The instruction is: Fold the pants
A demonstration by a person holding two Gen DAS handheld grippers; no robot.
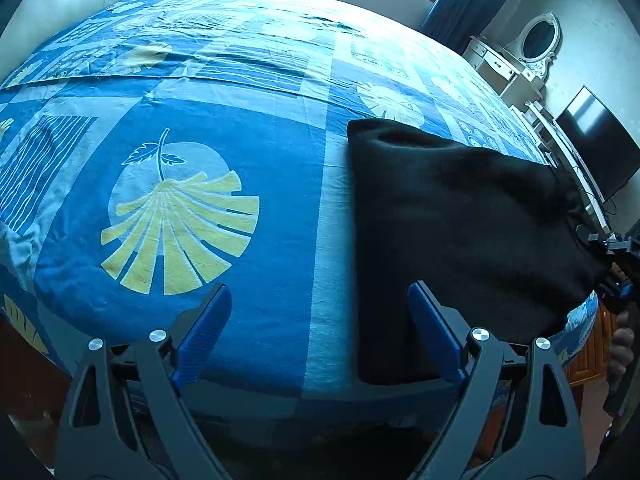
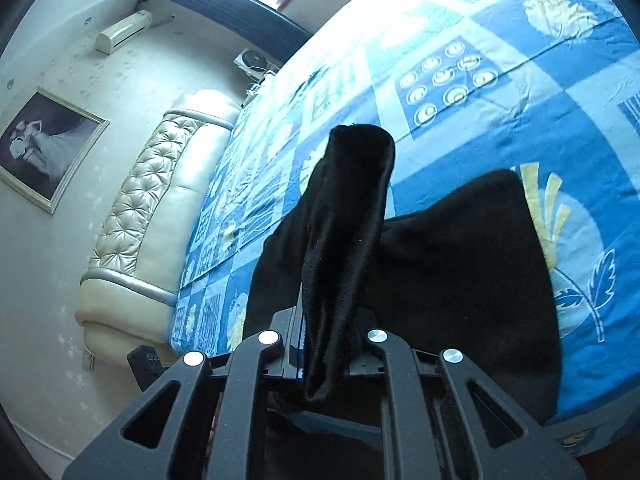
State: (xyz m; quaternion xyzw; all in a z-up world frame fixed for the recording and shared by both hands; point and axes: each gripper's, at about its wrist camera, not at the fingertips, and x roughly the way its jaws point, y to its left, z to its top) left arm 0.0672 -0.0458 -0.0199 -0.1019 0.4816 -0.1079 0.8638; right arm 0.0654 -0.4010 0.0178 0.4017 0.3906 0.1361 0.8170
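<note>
The black pants (image 1: 452, 232) lie folded on the blue patterned bedspread (image 1: 260, 240), near the bed's front right edge. My left gripper (image 1: 320, 332) is open and empty, its blue pads (image 1: 208, 332) spread wide; the right pad sits at the pants' near left edge. My right gripper (image 2: 320, 344) is shut on a bunched edge of the pants (image 2: 344, 240) and holds it lifted above the rest of the cloth (image 2: 460, 280). The right gripper also shows at the far right of the left wrist view (image 1: 612, 256), at the pants' right side.
A padded cream headboard (image 2: 152, 208) runs along one side of the bed. A white dressing table with an oval mirror (image 1: 536, 40) and a dark TV screen (image 1: 596, 140) stand beyond the bed's right edge. A framed picture (image 2: 44, 144) hangs on the wall.
</note>
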